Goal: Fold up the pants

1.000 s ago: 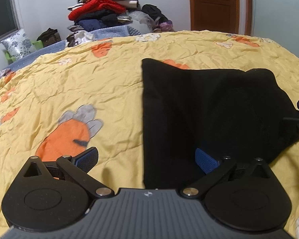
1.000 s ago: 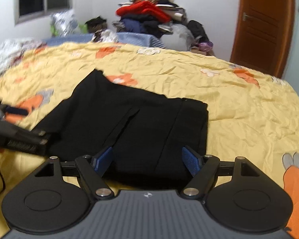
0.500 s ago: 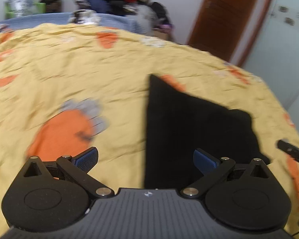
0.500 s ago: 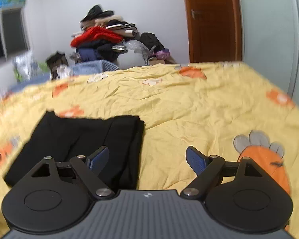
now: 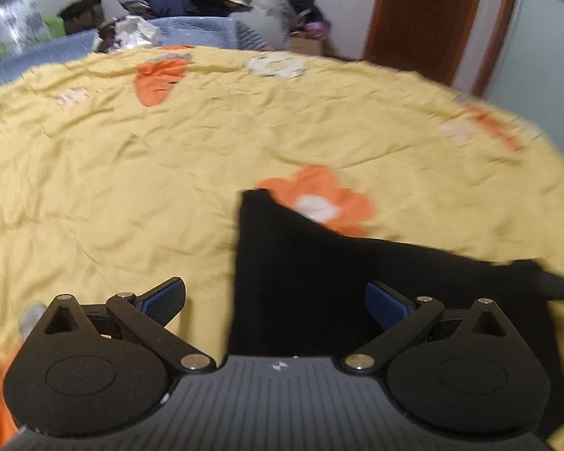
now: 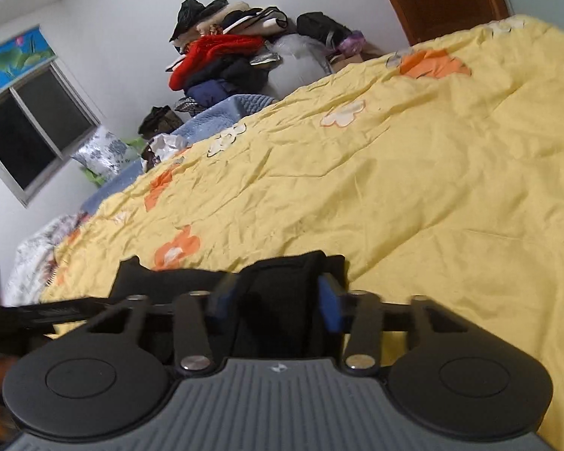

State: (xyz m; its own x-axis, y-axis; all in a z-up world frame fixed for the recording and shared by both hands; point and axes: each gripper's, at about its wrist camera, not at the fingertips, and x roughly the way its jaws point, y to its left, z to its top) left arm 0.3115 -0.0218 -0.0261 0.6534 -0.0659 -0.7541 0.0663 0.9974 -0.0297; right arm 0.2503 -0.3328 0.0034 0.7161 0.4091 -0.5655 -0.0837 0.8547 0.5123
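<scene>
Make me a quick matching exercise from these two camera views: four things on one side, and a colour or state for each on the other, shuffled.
Things:
1. left claw
2. right claw
3. pants
4. bedspread

States:
A. yellow with orange flowers
B. black, lying on the bed
C. open, over the pants' edge
D. closed on a bunch of fabric

Pairs: 1-C, 2-D, 3-B, 4-A

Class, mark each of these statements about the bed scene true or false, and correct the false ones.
1. The pants are black. True.
2. The left gripper is clamped on the pants. False: its jaws stand wide open, one pad over the yellow bedspread.
3. The right gripper has closed on a bunch of the pants. True.
4. The door is white. False: it is brown wood.
5. A clothes pile sits beyond the bed. True.
</scene>
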